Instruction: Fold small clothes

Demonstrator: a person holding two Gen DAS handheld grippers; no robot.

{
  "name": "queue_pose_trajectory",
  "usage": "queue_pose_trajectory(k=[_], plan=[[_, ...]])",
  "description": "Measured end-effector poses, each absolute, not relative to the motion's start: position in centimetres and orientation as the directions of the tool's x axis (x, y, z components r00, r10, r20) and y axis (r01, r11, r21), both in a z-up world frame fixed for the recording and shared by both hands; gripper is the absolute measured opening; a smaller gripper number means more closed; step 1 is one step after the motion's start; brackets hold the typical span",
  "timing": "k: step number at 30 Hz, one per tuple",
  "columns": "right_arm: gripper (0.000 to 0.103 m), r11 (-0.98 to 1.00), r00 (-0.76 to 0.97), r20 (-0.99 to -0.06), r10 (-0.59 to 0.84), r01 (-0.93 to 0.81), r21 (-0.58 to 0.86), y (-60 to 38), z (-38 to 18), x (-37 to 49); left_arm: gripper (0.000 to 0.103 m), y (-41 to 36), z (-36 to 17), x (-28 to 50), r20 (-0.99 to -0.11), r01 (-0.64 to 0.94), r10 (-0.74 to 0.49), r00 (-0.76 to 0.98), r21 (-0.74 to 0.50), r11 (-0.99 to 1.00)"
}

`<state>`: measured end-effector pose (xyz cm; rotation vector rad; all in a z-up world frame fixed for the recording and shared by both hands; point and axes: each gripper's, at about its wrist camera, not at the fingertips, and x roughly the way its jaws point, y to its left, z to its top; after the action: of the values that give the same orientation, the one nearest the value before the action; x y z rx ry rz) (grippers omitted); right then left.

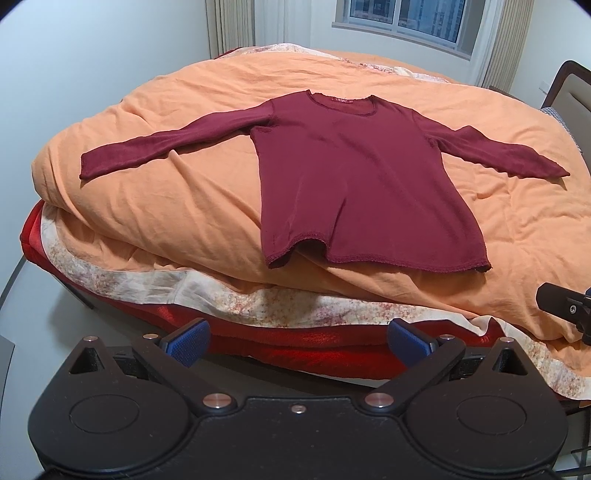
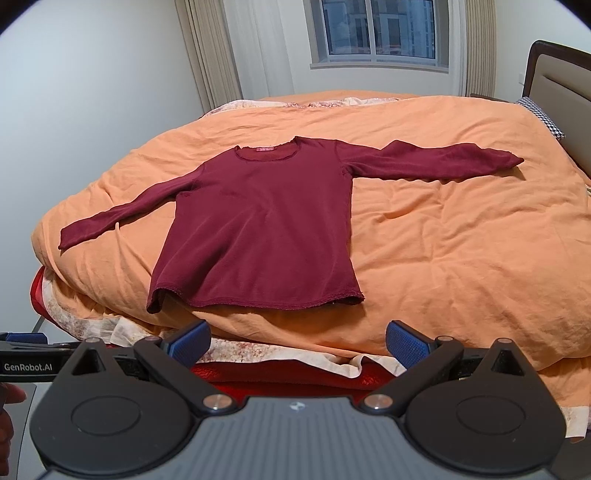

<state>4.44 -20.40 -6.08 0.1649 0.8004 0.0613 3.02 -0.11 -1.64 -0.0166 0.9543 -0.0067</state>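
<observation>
Your shirt [image 1: 354, 177] lies flat on the bed [image 1: 177, 206], hem toward the near edge, collar away, sleeves spread toward either side, straight ahead of your left gripper [image 1: 297, 341] and ahead-left of your right gripper [image 2: 297, 343], both spread wide and empty.

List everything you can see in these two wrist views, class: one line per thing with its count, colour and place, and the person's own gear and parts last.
Long-sleeved top: one, dark red, spread flat on the duvet, both sleeves out, hem nearest the cameras.
Duvet: one, orange, covering the bed.
Floral sheet: one, cream with reddish pattern, under the duvet's near edge.
Red blanket: one, red, lowest layer at the bed edge.
Checked pillow: one, black and white, by the headboard.
Headboard: one, beige with dark frame, far right.
Window: one, white-framed, back wall.
Curtains: beige, beside the window.
Left gripper: black, blue pads, open, empty.
Right gripper: same, open, empty.
</observation>
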Motion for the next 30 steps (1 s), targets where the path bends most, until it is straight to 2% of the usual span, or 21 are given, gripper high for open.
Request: queue_pose_trajectory(k=[19, 30], plan=[[0.103, 0.982, 0.65, -0.749, 0.13, 0.022, 0.19, -21.3, -7.0, 6.7, 0.102, -0.8, -2.7, 6.0, -0.852, -0.012, -0.014, 0.524, -0.024, 1.0], [0.103, 0.973, 0.604, -0.794, 0.066, 0.138, 0.186, -27.1, -8.2, 13.4, 0.102, -6.0, -2.9, 14.7, -0.863, 0.011, -0.019, 0.504, -0.016, 1.0]])
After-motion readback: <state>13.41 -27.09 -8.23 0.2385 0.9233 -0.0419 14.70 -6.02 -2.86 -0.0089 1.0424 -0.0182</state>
